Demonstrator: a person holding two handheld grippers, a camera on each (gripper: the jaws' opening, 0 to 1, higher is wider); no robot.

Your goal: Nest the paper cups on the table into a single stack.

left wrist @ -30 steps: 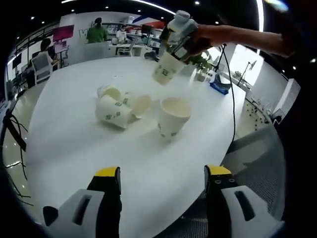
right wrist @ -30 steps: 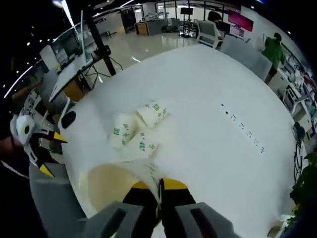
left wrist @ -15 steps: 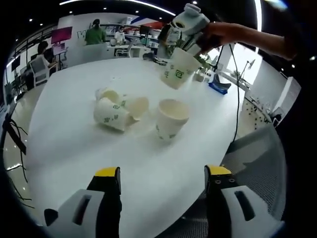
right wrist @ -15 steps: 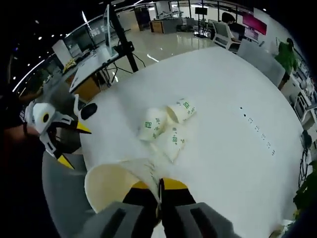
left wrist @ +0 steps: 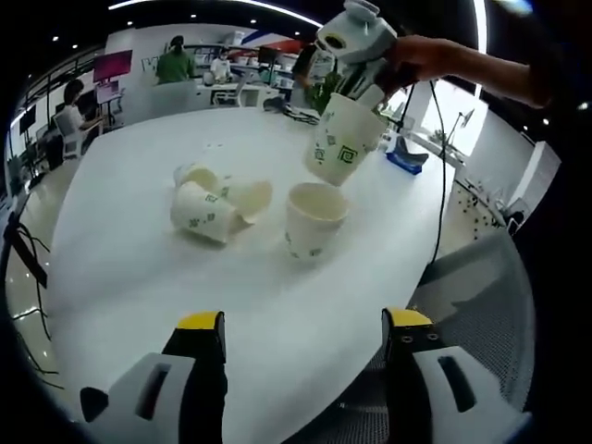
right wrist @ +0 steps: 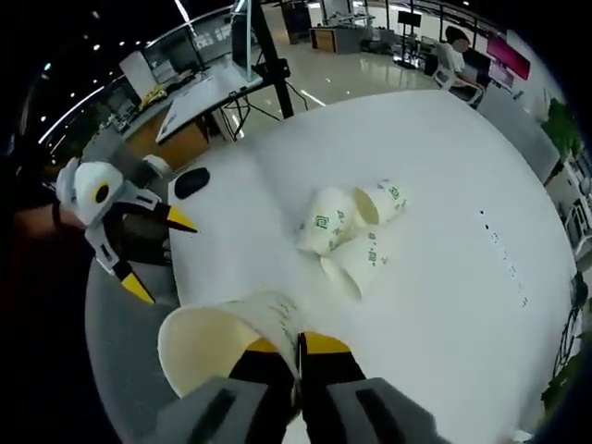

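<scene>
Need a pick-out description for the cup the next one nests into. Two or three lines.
Start at the round white table in the left gripper view. Near its middle lies a cluster of tipped-over paper cups; just right of them stands the target cup. It is the one cup on the table standing upright with its mouth open upward, and the right tool holds another cup in the air just above it.

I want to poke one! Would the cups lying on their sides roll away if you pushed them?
Probably. The tipped cups lie on a smooth white table, so a nudge would likely roll them in a curve. They look light and thin, so they'd probably squash easily.
</scene>
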